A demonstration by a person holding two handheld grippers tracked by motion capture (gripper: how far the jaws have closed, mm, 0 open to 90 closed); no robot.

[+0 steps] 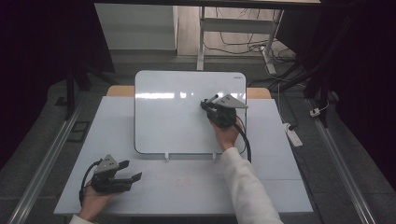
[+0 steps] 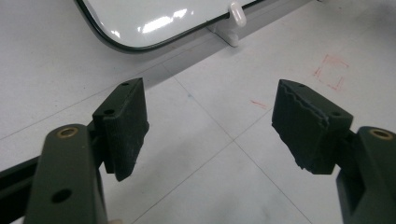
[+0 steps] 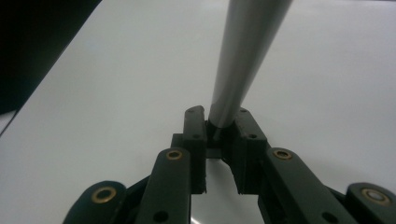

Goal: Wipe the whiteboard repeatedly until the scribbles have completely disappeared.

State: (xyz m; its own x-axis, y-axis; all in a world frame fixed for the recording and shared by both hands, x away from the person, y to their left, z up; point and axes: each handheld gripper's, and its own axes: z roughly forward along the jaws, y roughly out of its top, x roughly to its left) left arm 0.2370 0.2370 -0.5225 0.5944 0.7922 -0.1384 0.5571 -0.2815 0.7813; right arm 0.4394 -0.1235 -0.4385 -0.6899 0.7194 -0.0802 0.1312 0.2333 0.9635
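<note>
A white whiteboard [image 1: 177, 112] with a dark rim leans on the white table [image 1: 154, 191], propped on two small white feet. My right gripper [image 1: 215, 105] hovers over the board's right part, shut on a grey marker [image 3: 243, 51]. The marker rises out of the jaws toward the whiteboard's surface [image 3: 116, 70], and its tip is out of sight. My left gripper [image 1: 133, 170] rests near the table's front left, open with nothing between its fingers [image 2: 123, 126]. The whiteboard's lower corner [image 2: 154, 18] lies ahead of the left gripper [image 2: 212, 100].
Faint red pen marks [image 2: 331, 70] lie on the table in front of the board. One white foot [image 2: 236, 16] of the board stands near them. A power strip [image 1: 293, 135] and cables lie on the floor at the right. Metal rails run along both sides.
</note>
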